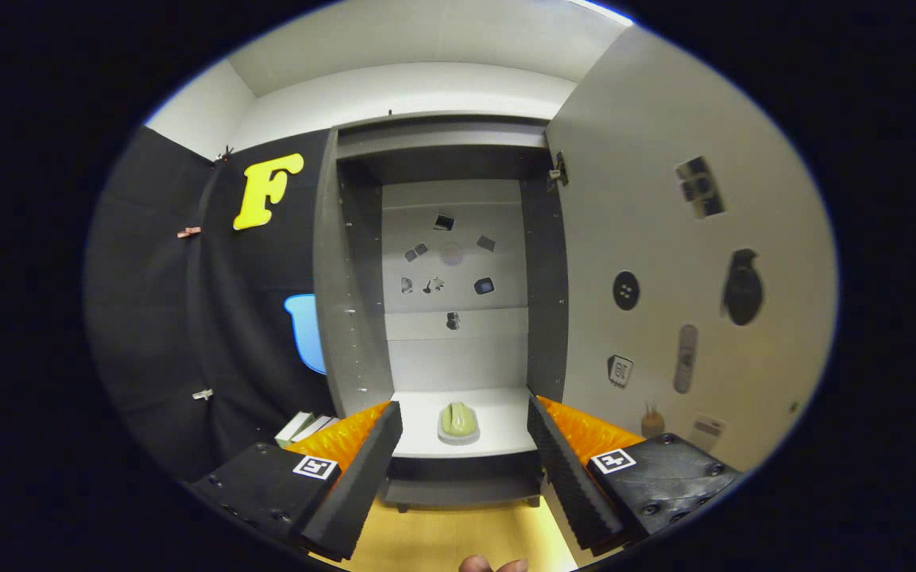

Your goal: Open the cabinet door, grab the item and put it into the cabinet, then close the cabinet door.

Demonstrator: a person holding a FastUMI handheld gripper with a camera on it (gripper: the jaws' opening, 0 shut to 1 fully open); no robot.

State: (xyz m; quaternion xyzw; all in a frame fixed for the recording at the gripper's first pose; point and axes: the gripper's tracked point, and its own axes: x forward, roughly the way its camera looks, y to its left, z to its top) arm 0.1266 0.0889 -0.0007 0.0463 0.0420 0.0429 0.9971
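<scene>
Cabinet door [688,262] stands open, green item [458,421] rests on the cabinet shelf [497,433], gripper [464,465] spread and empty; closing remains

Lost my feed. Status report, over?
Gripper open, empty. Green item sits on cabinet shelf, beyond the fingers. Cabinet door open. Nothing in the way.

The cabinet [350,318] has dark grey side walls, a pale grey back panel dotted with small dark stickers, and a white shelf [497,433]. On that shelf sits a pale green item [458,419] on a light grey base. The open door [688,262], right of frame, is off-white with black and grey stickers. The floor [442,540], lower centre, is light yellowish wood.
</scene>
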